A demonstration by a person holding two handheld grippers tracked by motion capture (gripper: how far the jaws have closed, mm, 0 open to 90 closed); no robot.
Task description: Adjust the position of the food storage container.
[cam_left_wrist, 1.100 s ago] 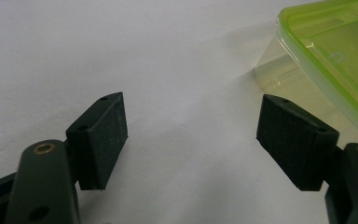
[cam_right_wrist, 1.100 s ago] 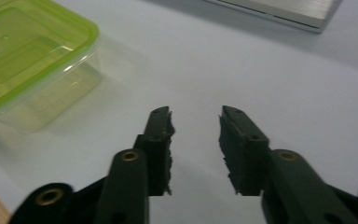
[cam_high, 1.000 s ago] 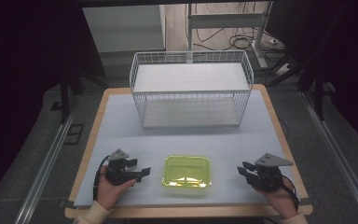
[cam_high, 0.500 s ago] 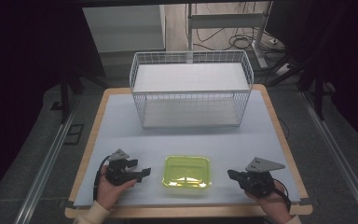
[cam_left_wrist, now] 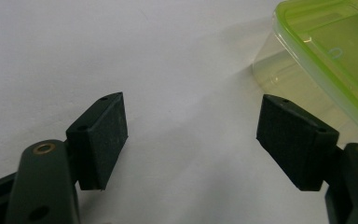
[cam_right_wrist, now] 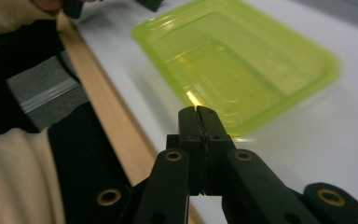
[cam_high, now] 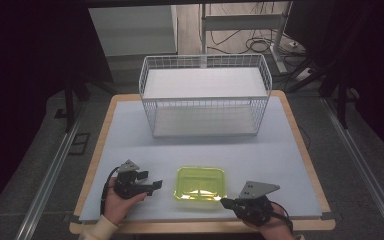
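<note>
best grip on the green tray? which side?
Probably the raised rim of the green tray, one jaw inside, one outside. It lies flat and looks too wide to span. The open left gripper sits beside its left edge; the right gripper is shut.

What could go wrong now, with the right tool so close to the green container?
1. The right tool is shut and points at the near corner of the green container; it may push the light container instead of gripping it.
2. The container lies near the table's front edge, so a push could slide it off.
</note>
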